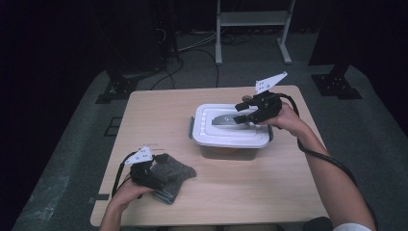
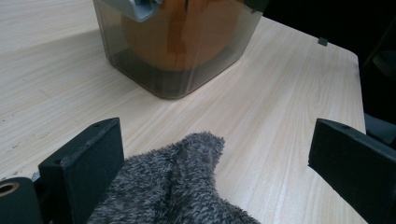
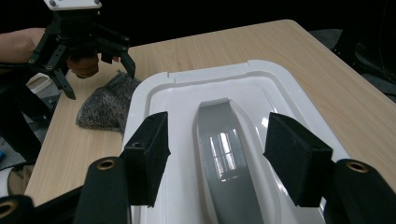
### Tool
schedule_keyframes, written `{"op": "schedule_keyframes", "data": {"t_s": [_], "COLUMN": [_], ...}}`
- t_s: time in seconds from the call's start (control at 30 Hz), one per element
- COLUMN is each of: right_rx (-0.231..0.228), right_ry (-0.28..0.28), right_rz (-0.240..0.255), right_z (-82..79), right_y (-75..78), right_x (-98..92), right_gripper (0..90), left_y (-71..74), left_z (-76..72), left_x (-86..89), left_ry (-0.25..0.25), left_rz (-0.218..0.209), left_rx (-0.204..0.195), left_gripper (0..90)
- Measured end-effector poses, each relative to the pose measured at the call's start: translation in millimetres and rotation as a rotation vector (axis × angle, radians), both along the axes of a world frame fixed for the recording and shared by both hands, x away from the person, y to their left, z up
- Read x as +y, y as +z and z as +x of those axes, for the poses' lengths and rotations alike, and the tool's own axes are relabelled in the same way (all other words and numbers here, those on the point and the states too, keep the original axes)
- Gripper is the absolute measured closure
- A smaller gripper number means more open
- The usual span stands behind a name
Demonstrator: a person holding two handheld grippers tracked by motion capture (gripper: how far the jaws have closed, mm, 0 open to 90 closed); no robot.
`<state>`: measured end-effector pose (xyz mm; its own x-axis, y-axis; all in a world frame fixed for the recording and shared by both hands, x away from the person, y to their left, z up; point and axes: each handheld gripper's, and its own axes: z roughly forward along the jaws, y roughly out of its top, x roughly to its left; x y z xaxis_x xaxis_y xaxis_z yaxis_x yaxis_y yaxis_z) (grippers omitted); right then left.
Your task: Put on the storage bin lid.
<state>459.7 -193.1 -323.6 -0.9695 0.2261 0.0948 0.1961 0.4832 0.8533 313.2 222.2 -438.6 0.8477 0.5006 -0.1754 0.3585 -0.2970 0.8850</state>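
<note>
1. Tabletop (image 1: 269,192): pale wood-grain laminate with rounded corners. It carries a lidded box (image 1: 231,127) and a grey cloth (image 1: 175,178). Floor around it is grey carpet; a white frame (image 1: 252,29) stands beyond the far edge, cables trail nearby.
2. Box sits right of centre, nearer the far edge. The body is smoky translucent plastic (image 2: 177,51) with something orange and rounded inside, not identifiable. Nothing stands between box and cloth.
3. Lid (image 3: 177,107): glossy white plastic, rounded rectangle with stepped rim and a raised grey handle (image 3: 224,154) along its middle. A grey latch shows at the left end (image 1: 191,129).
4. Cloth lies near the front-left corner, well apart from the box. It is fuzzy, dark grey, bunched, with a rounded lobe (image 2: 196,154) pointing toward the box.
5. Right hand-held gripper (image 1: 248,115): over the lid's right end, forearm coming in from the front-right corner. Jaws stand apart astride the handle, pads not touching it (image 3: 215,163).
6. Left hand-held gripper (image 1: 156,173): low over the cloth, hand (image 1: 127,192) at the front edge. Jaws wide apart, cloth between them, unclamped (image 2: 215,172).
</note>
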Motion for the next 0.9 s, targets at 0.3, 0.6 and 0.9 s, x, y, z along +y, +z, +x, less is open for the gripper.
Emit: {"op": "schedule_keyframes", "data": {"t_s": [0.3,0.6,0.9], "right_rx": [-0.003,-0.002,0.003], "right_ry": [-0.025,-0.05,-0.065], "right_rz": [0.013,0.015,0.012], "right_z": [-11.3,-21.5,-33.5], "right_y": [3.3,2.5,1.7], "right_x": [-15.6,-32.5,-48.4], "right_gripper": [37.4,37.4,37.4], "left_y": [-0.8,-0.6,-1.2], "left_z": [0.1,-0.4,-0.1], "left_x": [-0.7,-1.3,-2.0], "left_ry": [-0.005,-0.005,-0.008], "left_rz": [0.009,0.009,0.013], "left_rx": [-0.001,-0.003,-0.001], "left_gripper": [2.6,2.5,2.5]}}
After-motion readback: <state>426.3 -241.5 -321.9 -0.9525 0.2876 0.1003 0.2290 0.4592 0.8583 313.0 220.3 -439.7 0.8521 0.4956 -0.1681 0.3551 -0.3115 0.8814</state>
